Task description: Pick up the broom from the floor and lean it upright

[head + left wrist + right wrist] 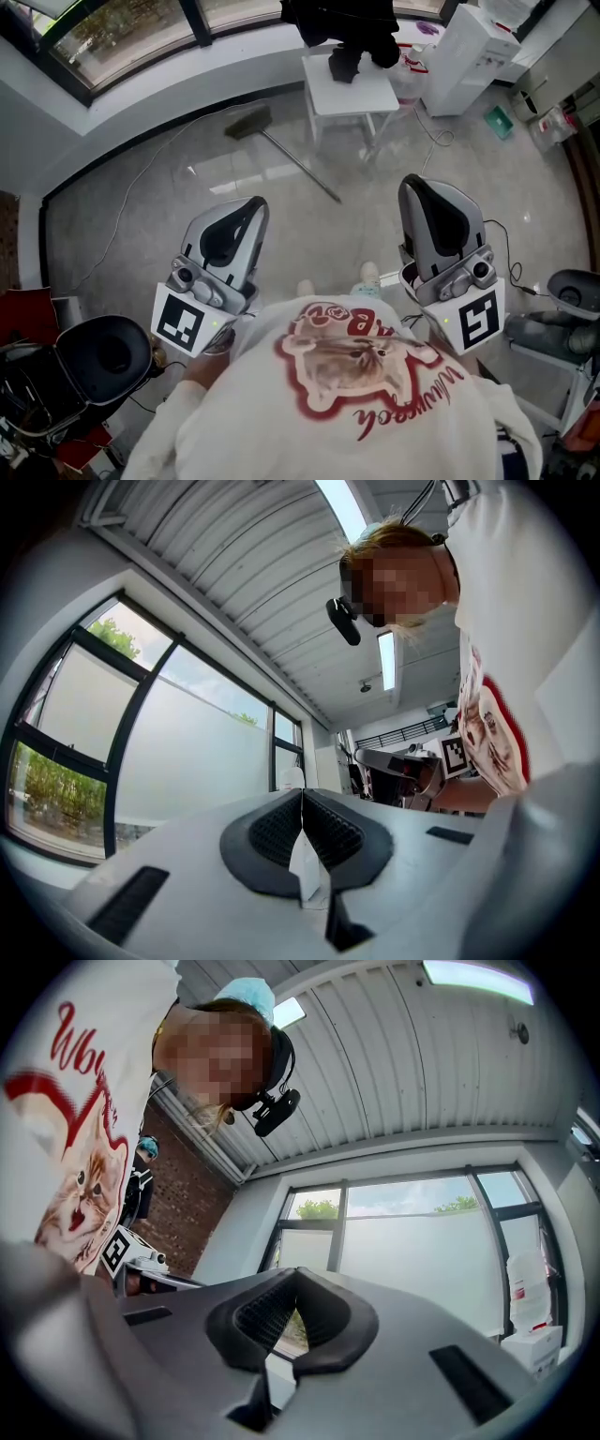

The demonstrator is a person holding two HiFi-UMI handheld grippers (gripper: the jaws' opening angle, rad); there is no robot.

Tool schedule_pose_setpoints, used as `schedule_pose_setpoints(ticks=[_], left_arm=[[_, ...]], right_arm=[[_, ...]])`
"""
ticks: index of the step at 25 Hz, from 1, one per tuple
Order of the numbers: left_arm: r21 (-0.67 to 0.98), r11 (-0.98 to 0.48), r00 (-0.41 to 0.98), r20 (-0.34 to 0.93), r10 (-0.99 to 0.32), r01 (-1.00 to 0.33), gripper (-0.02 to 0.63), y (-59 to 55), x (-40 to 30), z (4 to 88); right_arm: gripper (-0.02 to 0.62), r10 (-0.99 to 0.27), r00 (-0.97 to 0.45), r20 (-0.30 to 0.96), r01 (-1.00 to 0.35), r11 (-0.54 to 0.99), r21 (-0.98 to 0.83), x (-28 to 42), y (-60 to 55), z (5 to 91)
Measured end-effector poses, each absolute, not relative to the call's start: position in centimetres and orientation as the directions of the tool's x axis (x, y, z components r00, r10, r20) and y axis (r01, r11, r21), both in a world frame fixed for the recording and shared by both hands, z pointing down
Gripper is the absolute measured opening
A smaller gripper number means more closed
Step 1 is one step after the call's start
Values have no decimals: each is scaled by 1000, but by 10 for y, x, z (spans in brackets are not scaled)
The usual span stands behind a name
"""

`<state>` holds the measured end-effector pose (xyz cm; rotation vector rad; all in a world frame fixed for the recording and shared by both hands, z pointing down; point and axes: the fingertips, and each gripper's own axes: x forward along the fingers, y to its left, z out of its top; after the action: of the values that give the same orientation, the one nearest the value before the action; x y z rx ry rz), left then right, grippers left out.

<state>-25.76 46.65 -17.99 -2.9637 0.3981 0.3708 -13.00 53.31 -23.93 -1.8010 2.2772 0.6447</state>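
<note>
The broom [281, 148] lies flat on the grey floor [141, 225], well ahead of the person and out of reach of both tools. Its brush head points toward the window wall and its thin handle slants back toward the right. The brush end sits just beside the legs of a small white table [364, 96], which carries a dark bundle [345, 62]. The person, in a white shirt [356, 403] with a red cat print, holds a gripper in each hand close to the body, both tilted a little upward. The left gripper [251, 208] is closed: in its own view the ribbed pads [277, 832] meet at the tips with nothing caught between them (only a sliver of daylight shows lower down). The right gripper [419, 186] reads the same way, its pads [262, 1314] touching at the tip and gripping nothing, with window glass showing through the gap beneath. Both gripper views look up at the ribbed ceiling and the tall windows, not at the floor. A black chair [103, 354] stands at the person's left, apart from the broom.
</note>
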Motion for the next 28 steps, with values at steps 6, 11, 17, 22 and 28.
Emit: schedule_pose_setpoints(ticks=[6,11,17,22,28], left_arm=[[-80,-965,949,-216,-229,-251,21,452,-252,-169],[-58,-967,954,-184,-235,-250,21,447,-240,-163],[-45,-967,949,-208,-238,-253,21,412,-265,-159],[-45,-952,938,-188,-290,-304,21,373,-259,-158],[-55,-925,918,-154,-365,-377,21,270,-254,-150]], right_arm=[[21,-899,-207,-387,-968,131,215,-111,525,-229],[21,-915,-193,-355,-970,123,210,-97,531,-223],[21,-928,-173,-330,-973,109,205,-116,499,-215],[21,-921,-198,-336,-971,138,193,-96,448,-217],[21,-898,-239,-369,-968,188,167,-74,337,-217]])
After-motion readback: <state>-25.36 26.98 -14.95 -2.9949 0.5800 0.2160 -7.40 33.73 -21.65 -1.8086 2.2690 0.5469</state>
